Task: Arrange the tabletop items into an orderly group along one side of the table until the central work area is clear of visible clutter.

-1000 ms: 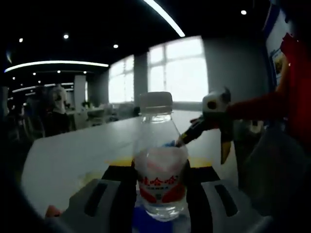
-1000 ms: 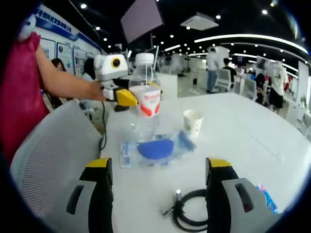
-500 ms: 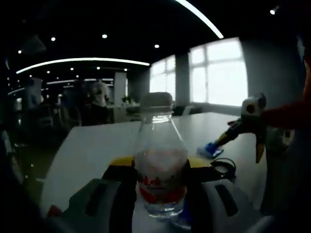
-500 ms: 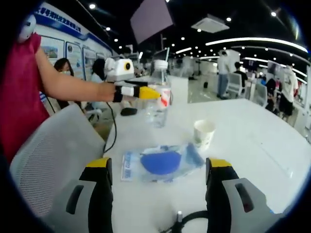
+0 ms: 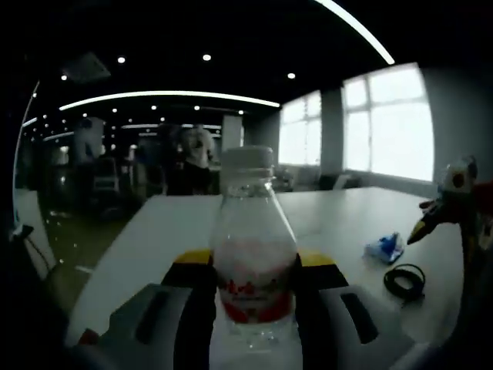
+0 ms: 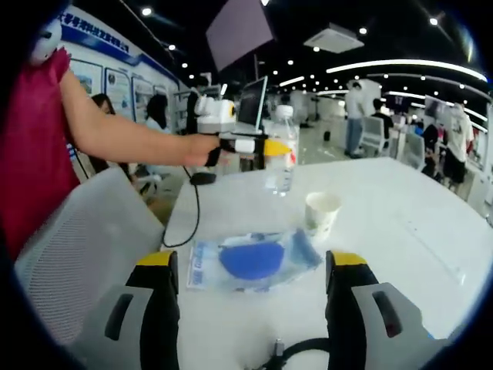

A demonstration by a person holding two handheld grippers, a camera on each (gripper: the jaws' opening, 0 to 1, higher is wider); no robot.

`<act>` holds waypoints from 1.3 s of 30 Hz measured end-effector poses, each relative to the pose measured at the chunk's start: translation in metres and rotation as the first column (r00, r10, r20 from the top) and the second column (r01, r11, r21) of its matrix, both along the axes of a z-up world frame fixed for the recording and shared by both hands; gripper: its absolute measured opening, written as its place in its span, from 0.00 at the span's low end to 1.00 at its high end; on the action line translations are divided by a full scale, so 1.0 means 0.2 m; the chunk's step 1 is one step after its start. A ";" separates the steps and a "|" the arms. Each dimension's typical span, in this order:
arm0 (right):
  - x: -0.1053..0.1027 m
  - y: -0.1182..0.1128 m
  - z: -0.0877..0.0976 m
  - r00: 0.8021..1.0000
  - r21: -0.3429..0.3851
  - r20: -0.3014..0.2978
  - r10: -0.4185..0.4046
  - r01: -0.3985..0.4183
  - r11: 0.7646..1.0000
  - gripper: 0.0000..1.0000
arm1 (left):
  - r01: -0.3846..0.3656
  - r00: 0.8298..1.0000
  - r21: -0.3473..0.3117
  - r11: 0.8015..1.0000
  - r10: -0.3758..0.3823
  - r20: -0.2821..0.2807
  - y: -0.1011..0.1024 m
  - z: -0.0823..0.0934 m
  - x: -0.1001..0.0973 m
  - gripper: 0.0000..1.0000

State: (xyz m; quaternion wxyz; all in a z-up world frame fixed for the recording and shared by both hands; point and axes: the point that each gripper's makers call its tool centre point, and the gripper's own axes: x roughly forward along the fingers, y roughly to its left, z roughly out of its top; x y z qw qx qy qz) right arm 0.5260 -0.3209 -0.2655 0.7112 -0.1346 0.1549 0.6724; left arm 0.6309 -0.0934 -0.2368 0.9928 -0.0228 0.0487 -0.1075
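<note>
The left gripper [image 5: 254, 297] is closed on the bottle [image 5: 253, 254] at its labelled lower body; in the left gripper view the bottle stands upright at frame centre between the jaws. In the right gripper view the same bottle [image 6: 280, 150] sits in the upper middle of the frame, close over the tabletop [image 6: 400, 223], though whether it touches down I cannot tell. It is a clear plastic bottle with a white cap, likely light and a little squashy, its smooth wall apt to slip, so the mid-body hold looks sound.

The right gripper [image 6: 250, 301] stands wide open and holds nothing, its jaws rising at the bottom of its view. Just beyond them lies a blue pouch [image 6: 250, 260], soft and crinkly, best pinched at an edge. A paper cup [image 6: 321, 213] stands right of the pouch, light and easily crushed or tipped; take it gently by the wall. A black cable [image 6: 304, 356] curls at the frame's lower edge.
</note>
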 end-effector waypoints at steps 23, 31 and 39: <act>0.06 -0.02 -0.04 0.999 -0.005 -0.024 -0.031 0.031 1.000 0.76 | -0.107 0.994 0.029 0.994 0.108 -0.033 0.05 -0.26 0.17 0.36; 0.07 -0.04 -0.06 0.999 -0.010 -0.033 -0.042 0.041 0.999 0.75 | -0.113 0.993 0.025 0.993 0.114 -0.031 0.00 -0.27 0.17 0.36; 0.07 -0.05 -0.07 0.998 -0.015 -0.035 -0.045 0.045 0.999 0.75 | -0.115 0.993 0.035 0.993 0.116 -0.019 -0.05 -0.27 0.14 0.36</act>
